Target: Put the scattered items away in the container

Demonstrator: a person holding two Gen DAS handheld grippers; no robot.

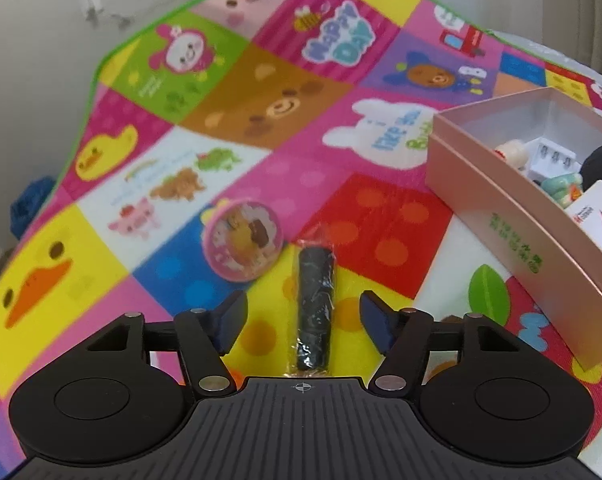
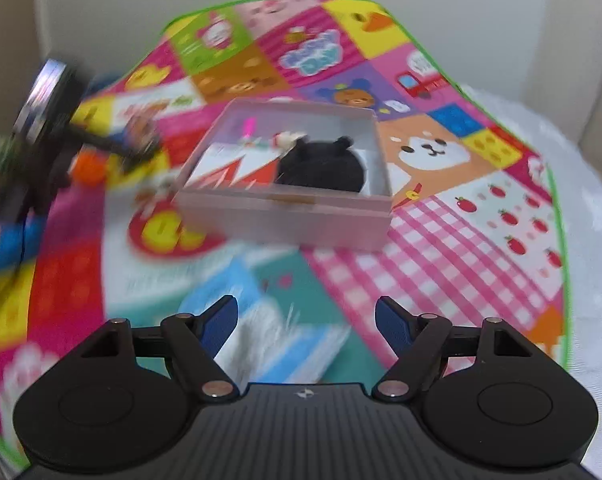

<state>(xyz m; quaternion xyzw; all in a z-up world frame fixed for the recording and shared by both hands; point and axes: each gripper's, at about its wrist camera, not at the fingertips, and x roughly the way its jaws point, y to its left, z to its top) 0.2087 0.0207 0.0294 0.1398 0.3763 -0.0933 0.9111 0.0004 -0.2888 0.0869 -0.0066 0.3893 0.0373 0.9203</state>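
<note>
My left gripper (image 1: pixel 301 304) stands open low over the play mat (image 1: pixel 261 92). A black cylinder wrapped in clear film (image 1: pixel 315 272) lies lengthwise between its blue fingers (image 1: pixel 231 320), which do not touch it. A round pink tin (image 1: pixel 241 240) lies just beyond the left finger. The pink box (image 1: pixel 501 216) stands to the right with several small items inside. My right gripper (image 2: pixel 305 304) is open over a blurred blue and white pack (image 2: pixel 269 336) on the mat. The same pink box (image 2: pixel 285 216) is ahead of it, holding a black plush (image 2: pixel 321 168) and a red and white card (image 2: pixel 237 172).
The mat's green edge (image 2: pixel 557 208) runs along the right, with white bedding (image 2: pixel 593 152) beyond it. The other hand-held tool's blurred body (image 2: pixel 45 120) sits at the left edge of the right wrist view. A wall stands behind the mat.
</note>
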